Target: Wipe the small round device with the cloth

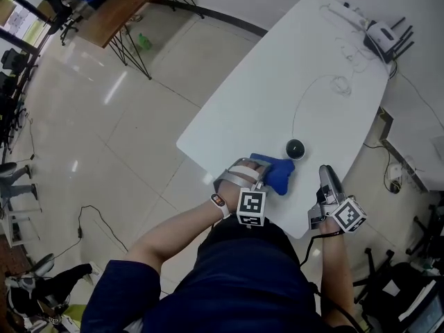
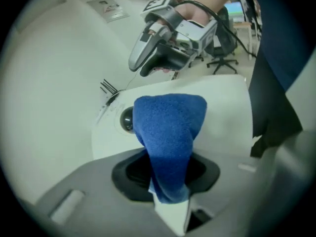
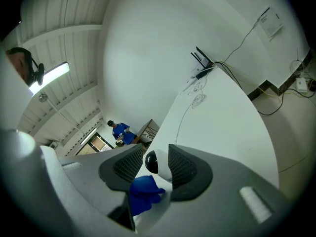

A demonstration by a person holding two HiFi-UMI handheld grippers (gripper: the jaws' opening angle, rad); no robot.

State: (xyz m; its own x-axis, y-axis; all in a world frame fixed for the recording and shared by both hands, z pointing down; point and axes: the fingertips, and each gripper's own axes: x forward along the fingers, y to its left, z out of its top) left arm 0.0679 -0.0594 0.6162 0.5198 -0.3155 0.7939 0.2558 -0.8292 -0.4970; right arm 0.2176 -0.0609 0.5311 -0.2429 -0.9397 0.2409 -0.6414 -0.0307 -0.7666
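The small round device [image 1: 295, 148], a black dome on a white base, stands on the white table [image 1: 277, 82] near its front edge. A blue cloth [image 1: 276, 173] lies bunched just left of it, and my left gripper [image 1: 262, 166] is shut on the cloth. In the left gripper view the cloth [image 2: 168, 127] rises from between the jaws and half hides the device [image 2: 127, 119]. My right gripper [image 1: 325, 172] hovers to the device's right, open and apart from it. In the right gripper view the device [image 3: 154, 163] shows through the gap between the jaws, untouched, with the cloth [image 3: 143, 191] below it.
A thin cable [image 1: 303, 97] runs from the device toward the back of the table, where a router with antennas [image 1: 385, 39] and loose wires [image 1: 340, 85] lie. The table's front edge [image 1: 208, 168] is close to the cloth. A wooden desk [image 1: 118, 12] stands far left.
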